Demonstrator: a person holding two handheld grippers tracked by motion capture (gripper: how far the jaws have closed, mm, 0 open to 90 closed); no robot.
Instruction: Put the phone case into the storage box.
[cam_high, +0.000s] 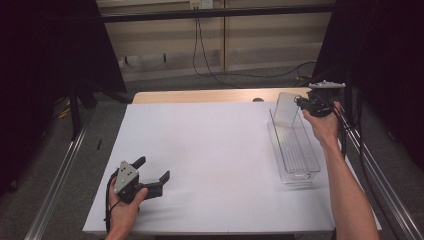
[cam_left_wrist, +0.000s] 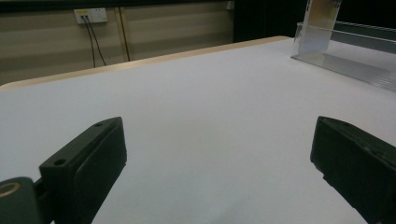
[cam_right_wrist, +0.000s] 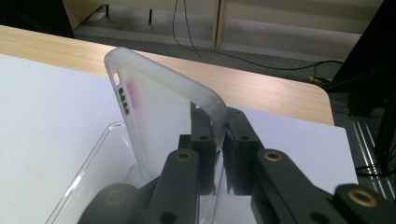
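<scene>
Phone case (cam_right_wrist: 159, 116), translucent, stands upright over the far end of the clear tray (cam_high: 295, 155), clenched in my right tool (cam_high: 305, 102); the tray's long axis runs toward me. My left tool (cam_high: 152, 172) rests released on the desk (cam_high: 210, 150), well apart.

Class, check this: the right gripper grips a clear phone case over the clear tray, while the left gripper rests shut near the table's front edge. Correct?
Not quite. The left gripper is open, jaws wide apart, as the left gripper view shows. The rest holds: the right gripper grips the phone case over the tray.
</scene>
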